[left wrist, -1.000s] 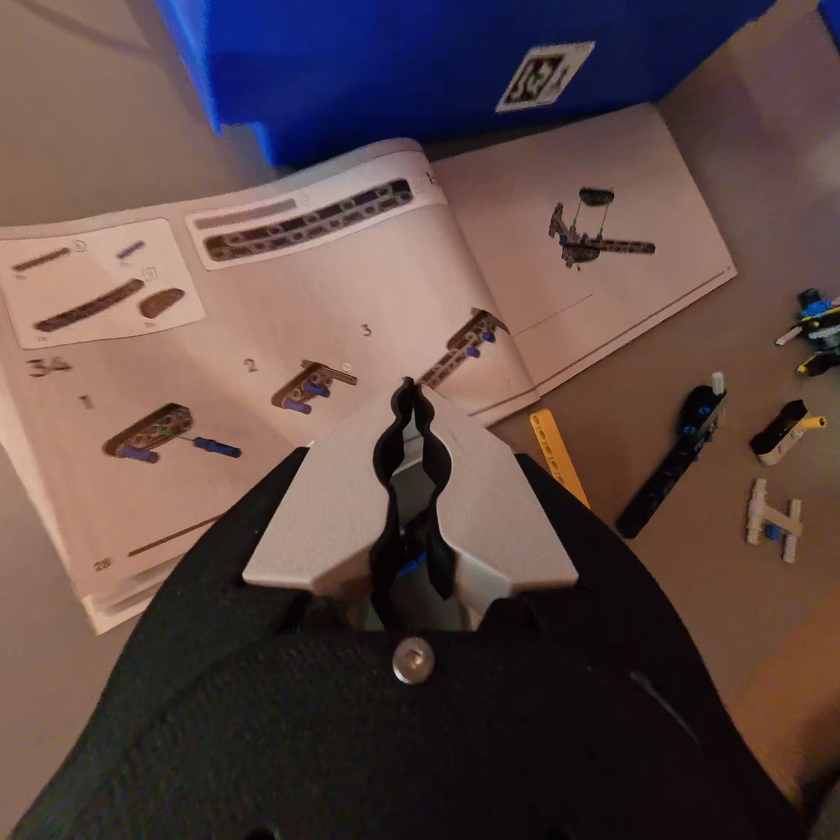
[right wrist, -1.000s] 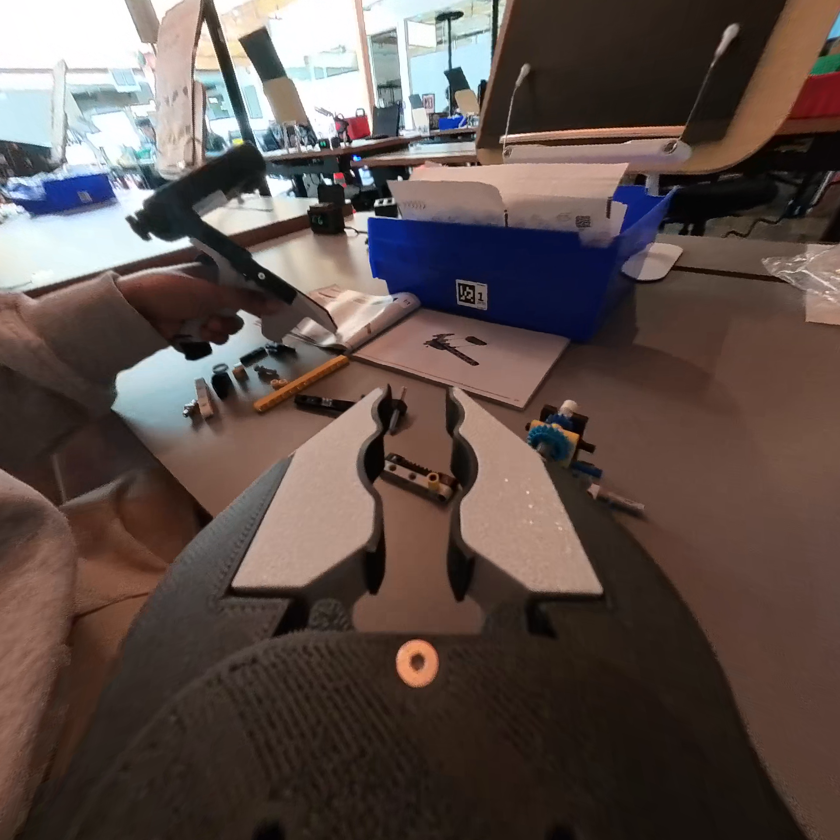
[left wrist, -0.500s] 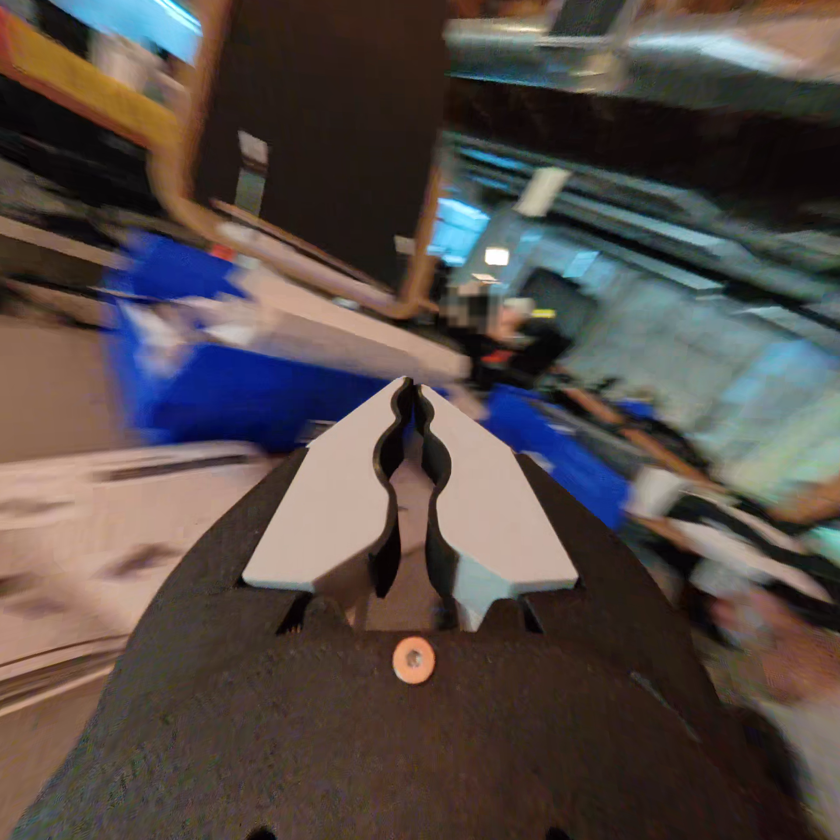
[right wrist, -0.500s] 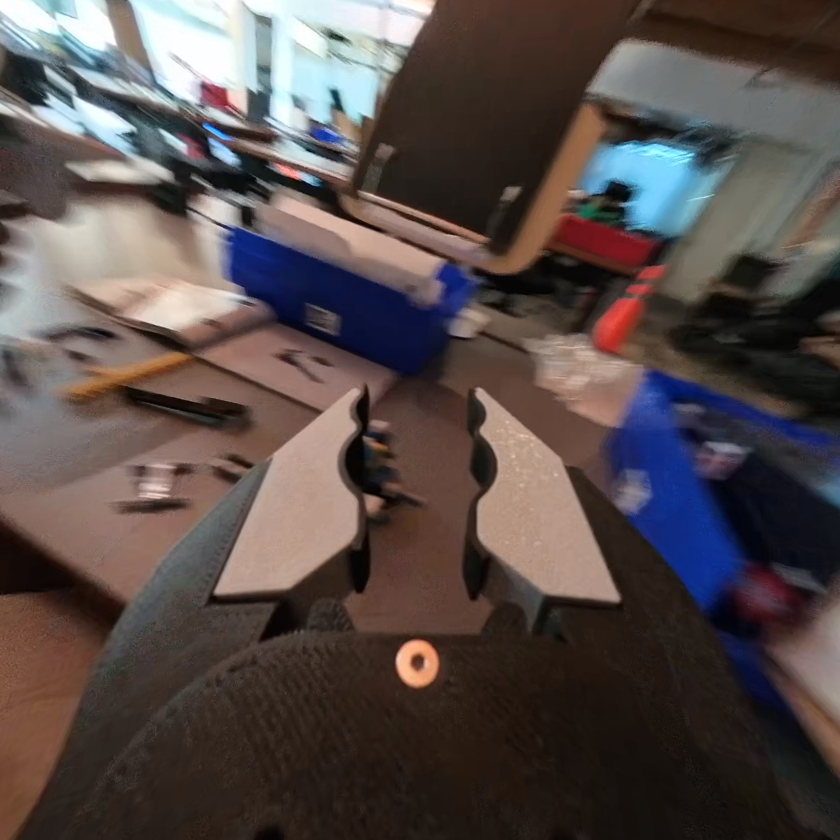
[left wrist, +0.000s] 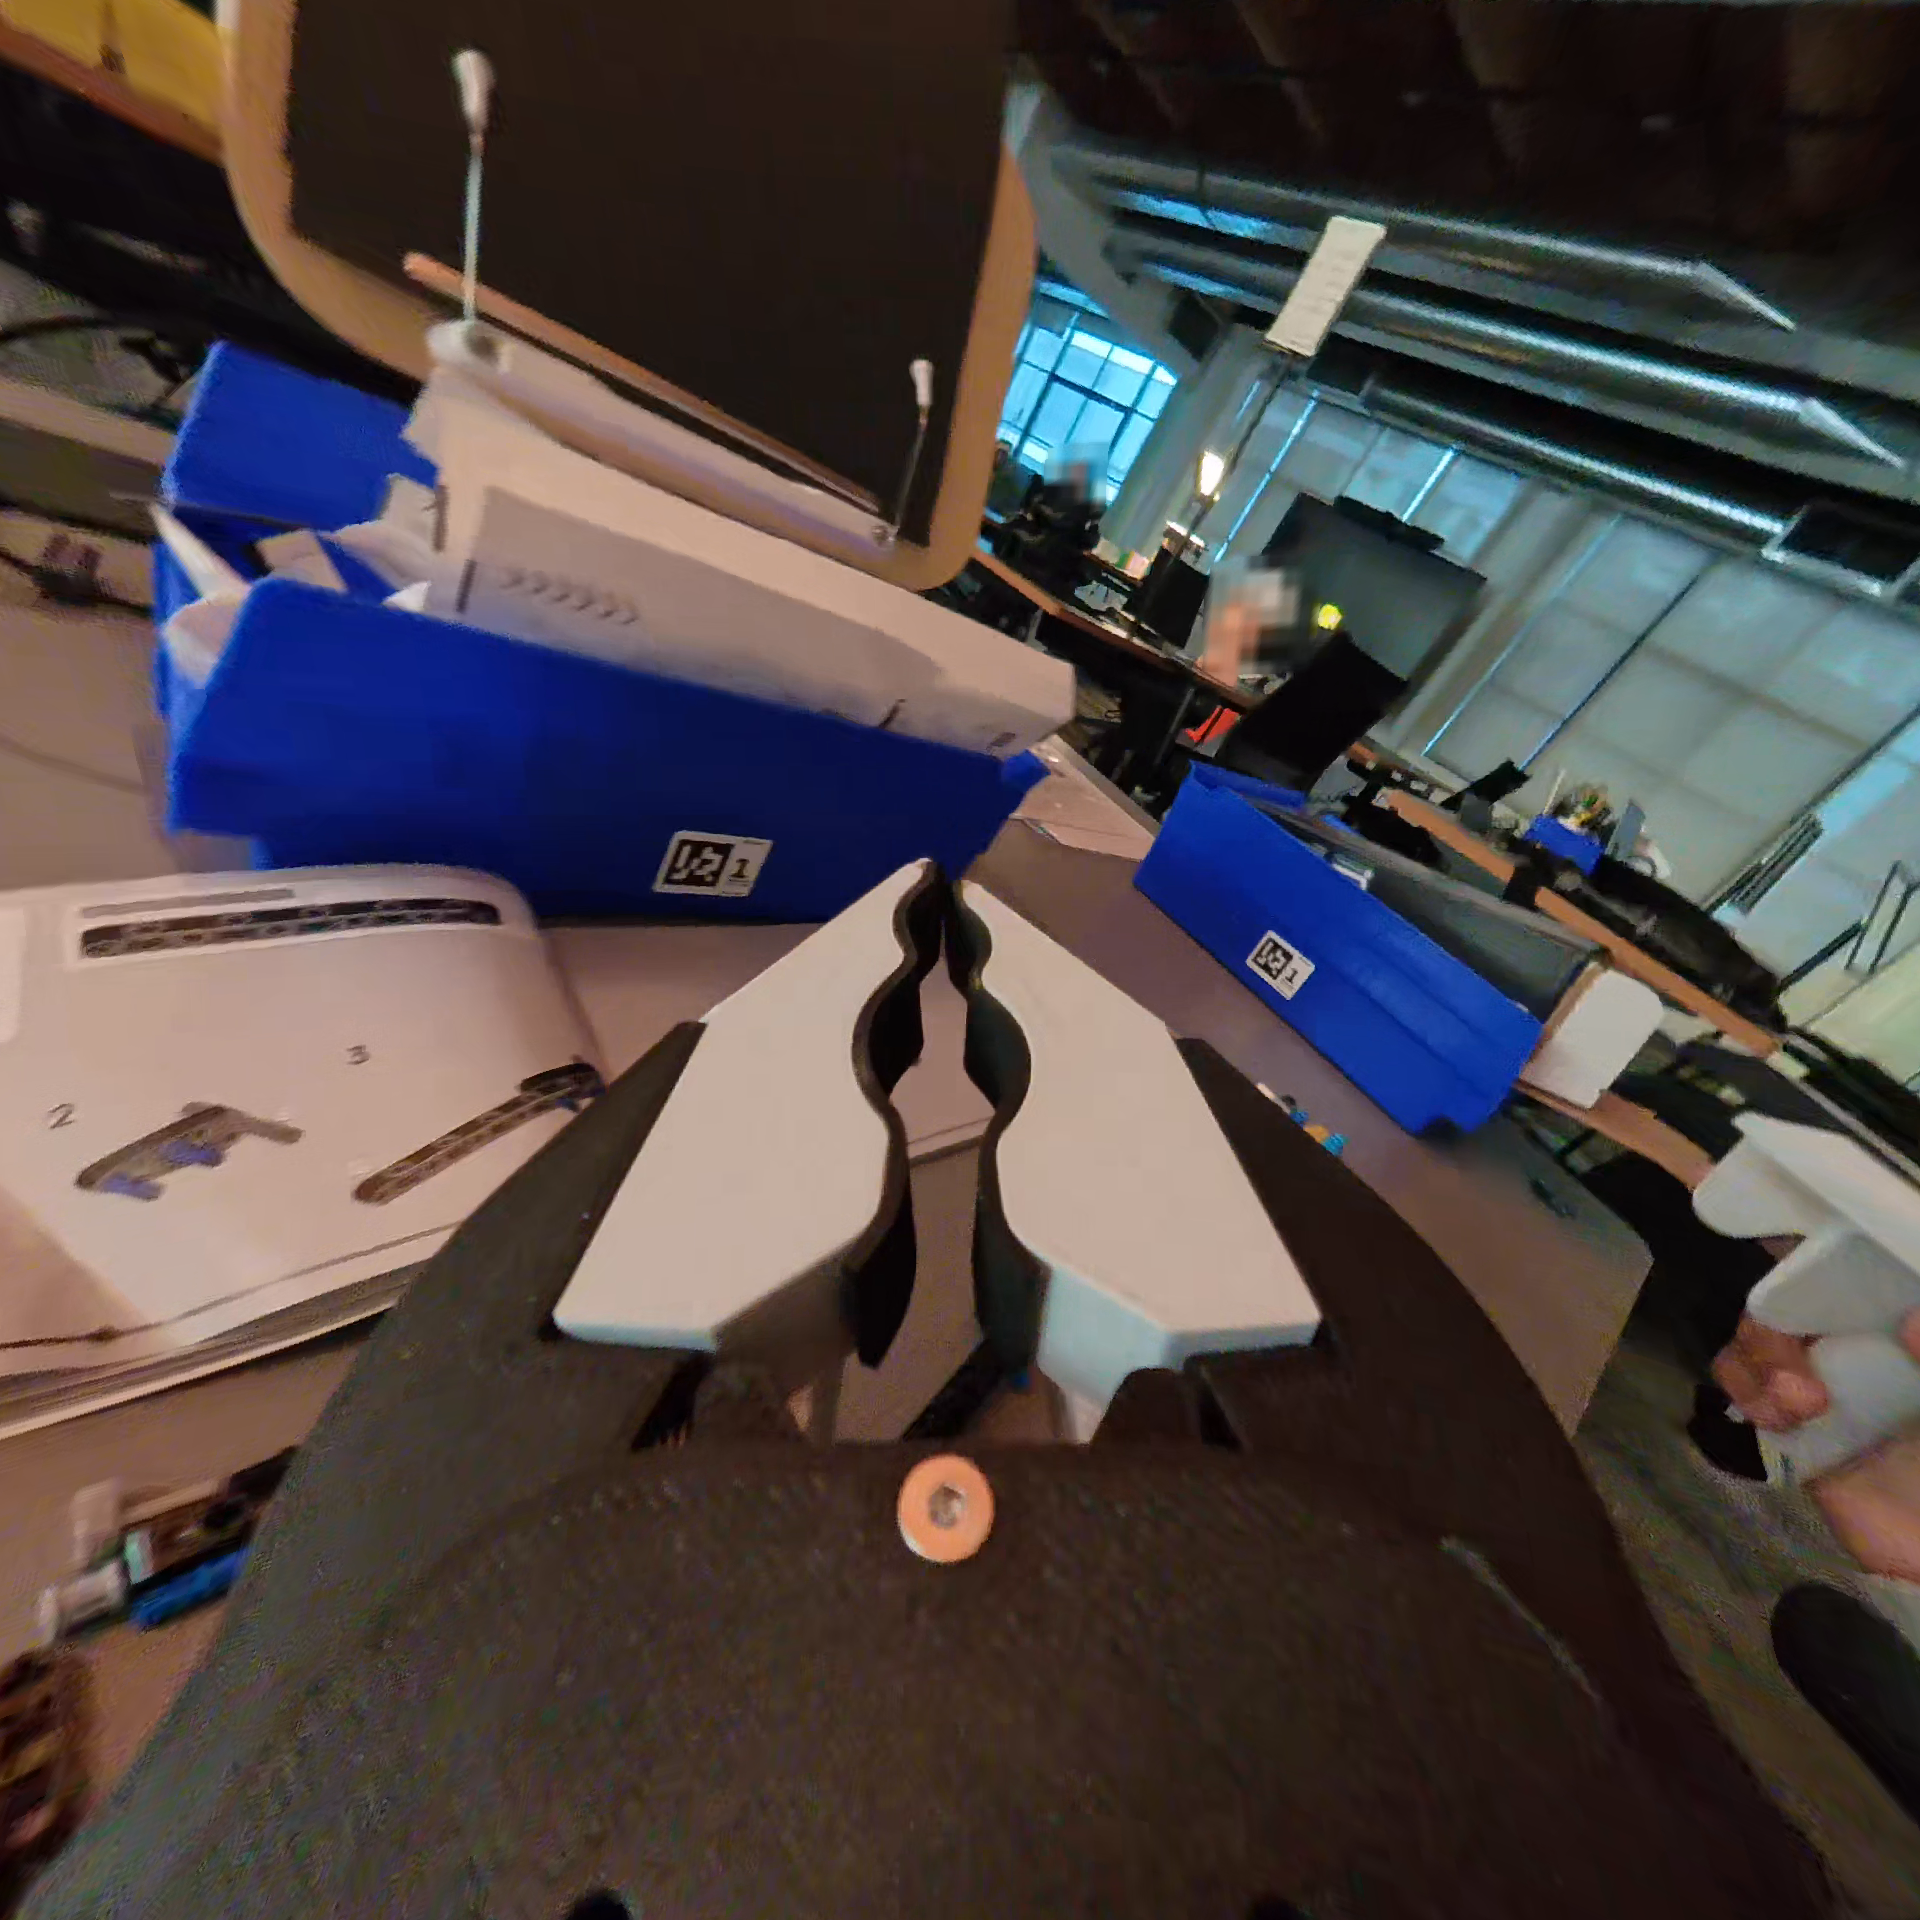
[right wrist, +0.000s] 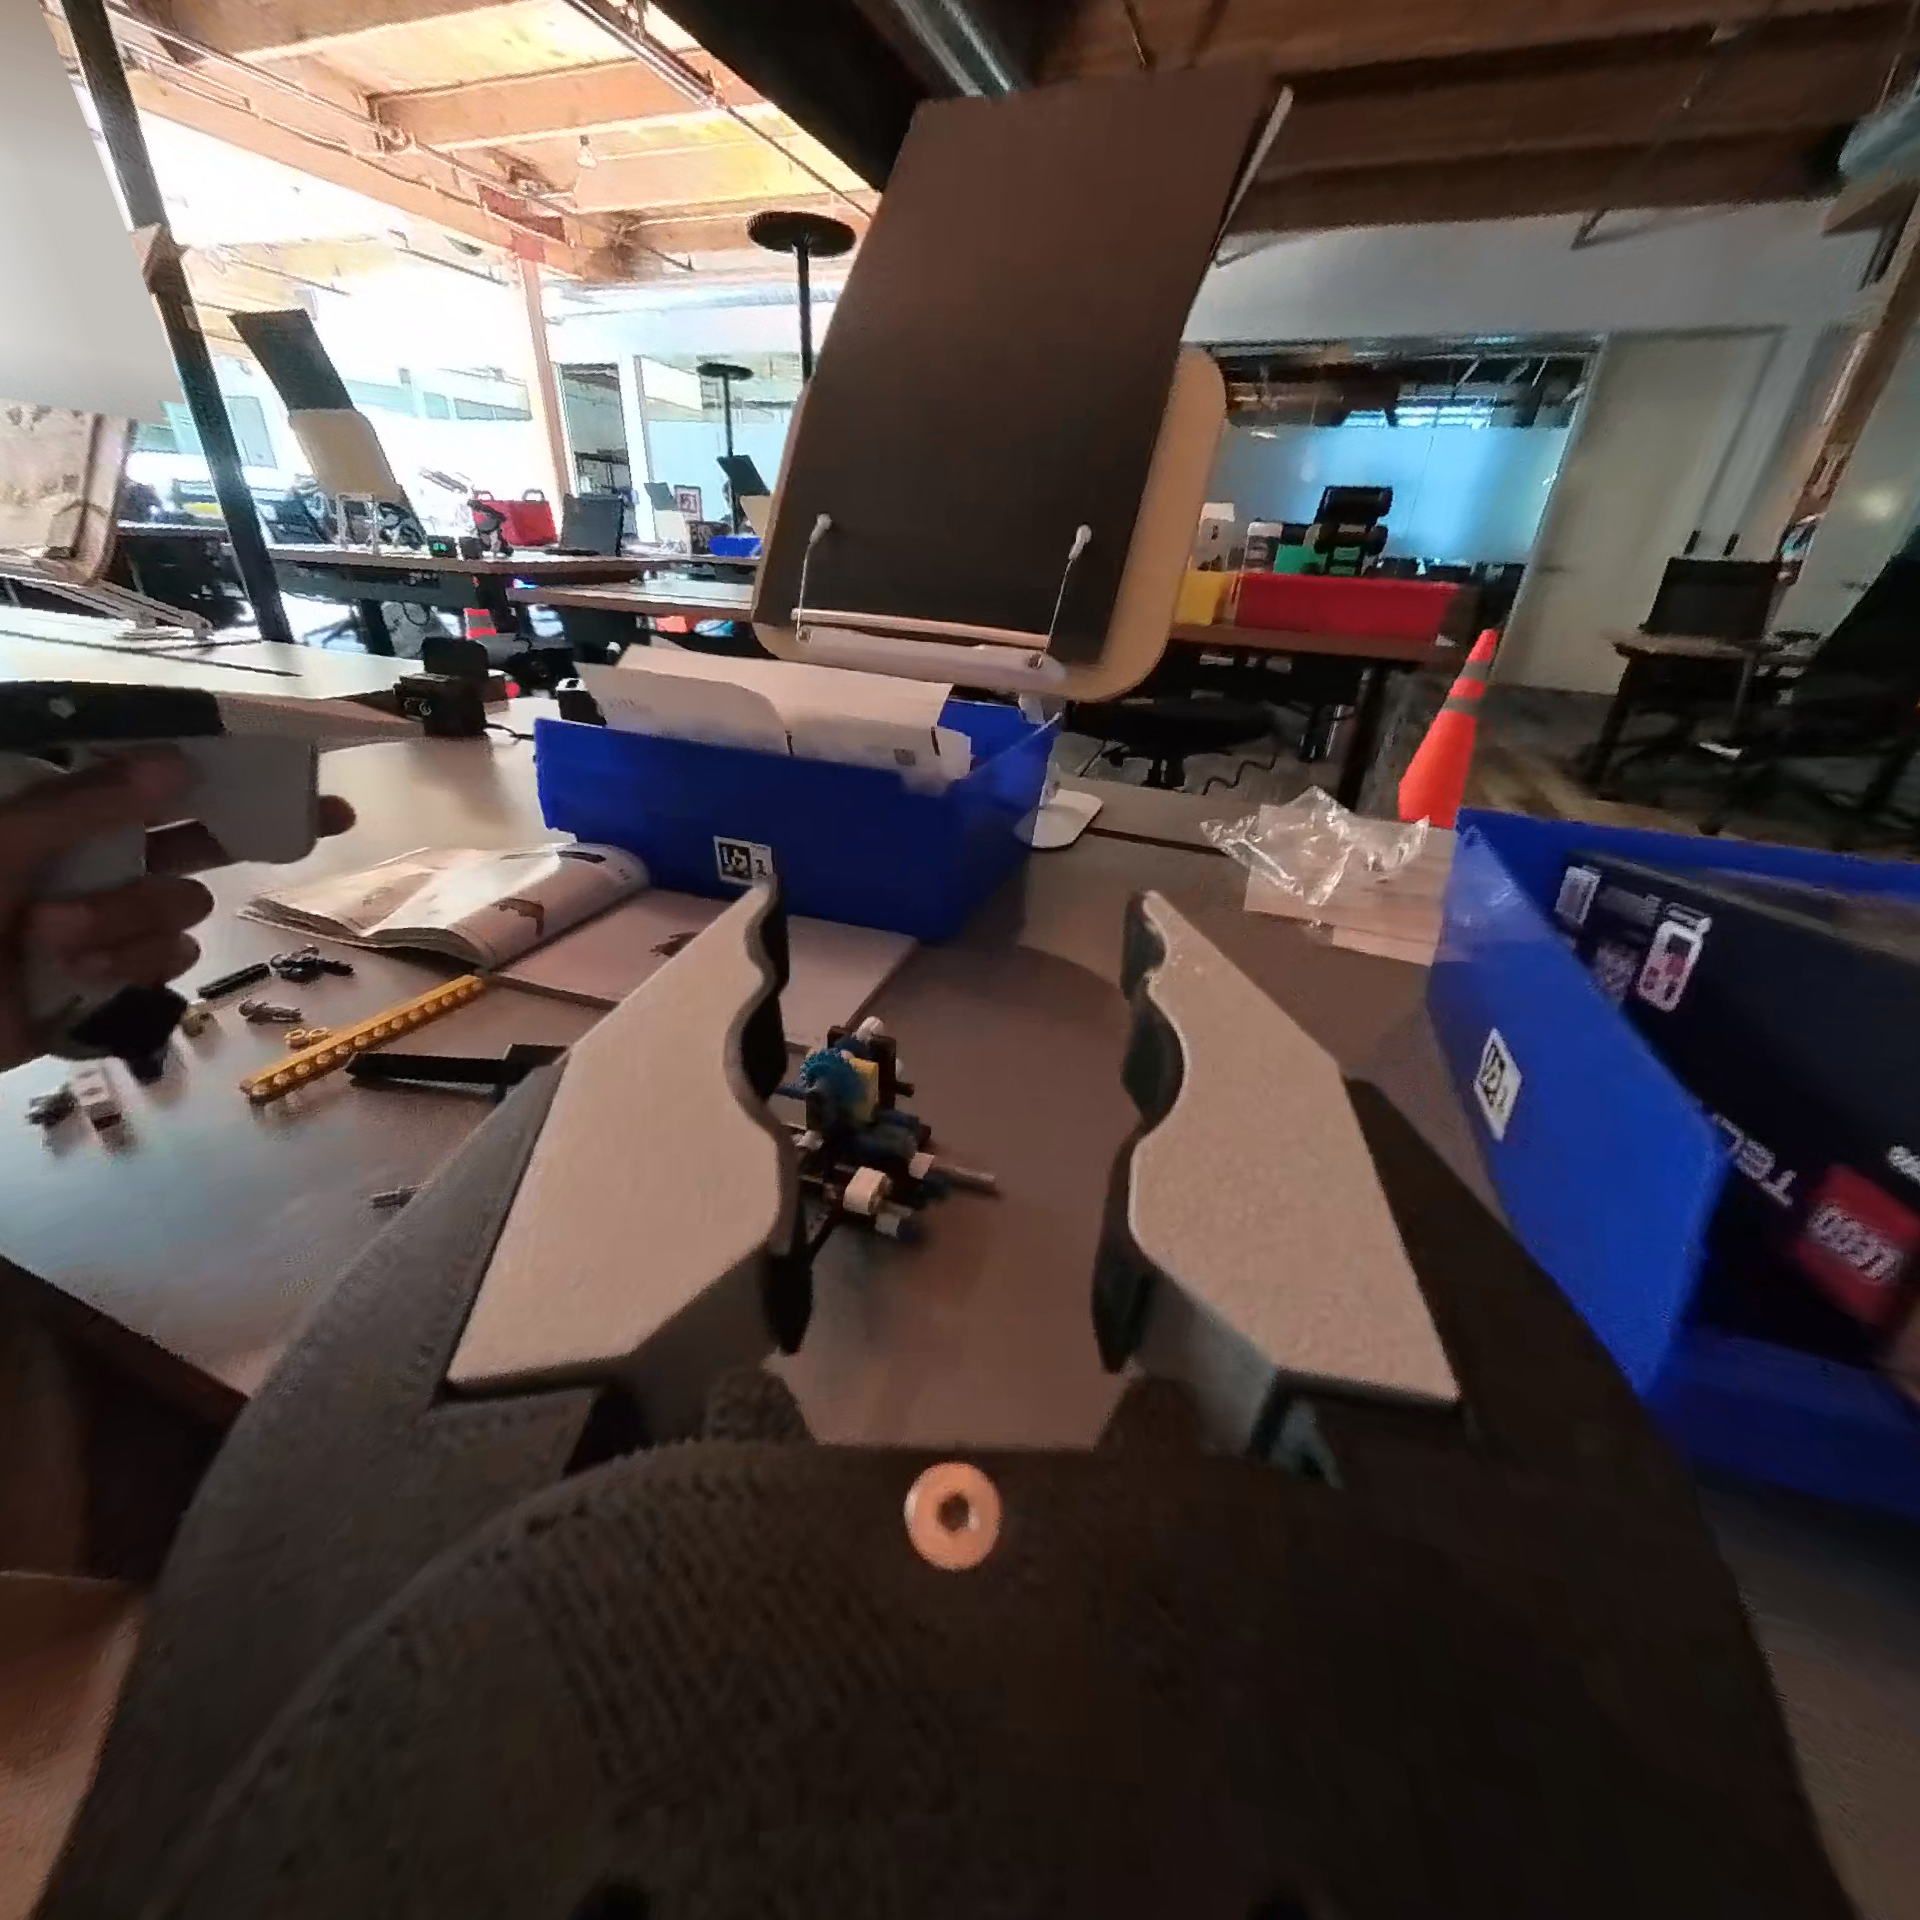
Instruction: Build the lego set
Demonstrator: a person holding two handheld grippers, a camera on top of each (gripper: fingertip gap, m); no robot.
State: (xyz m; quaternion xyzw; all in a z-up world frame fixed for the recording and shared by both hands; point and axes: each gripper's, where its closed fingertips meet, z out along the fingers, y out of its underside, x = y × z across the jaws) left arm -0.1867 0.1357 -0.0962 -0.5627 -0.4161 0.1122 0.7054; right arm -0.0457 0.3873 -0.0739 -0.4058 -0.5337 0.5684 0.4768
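You had swung your wide-spread right gripper (right wrist: pixel 951 1023) from loose parts to the half-built model (right wrist: pixel 868 1127), ready to grasp; your left gripper (left wrist: pixel 943 914), pressed together, lifted off the booklet (left wrist: pixel 281 1049).

An orange traffic cone (right wrist: pixel 1449 744) stands beyond a crumpled clear plastic bag (right wrist: pixel 1311 847).

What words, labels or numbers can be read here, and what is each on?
I do not copy writing out; here is where it stands.
White tag, front of the near blue bin: black marks.
Like tag, second blue bin.
Instruction booklet: step numbers by drawings.
Dark box in that bin: red logo, pale lettering, blurred.
Paper sheets: too small.
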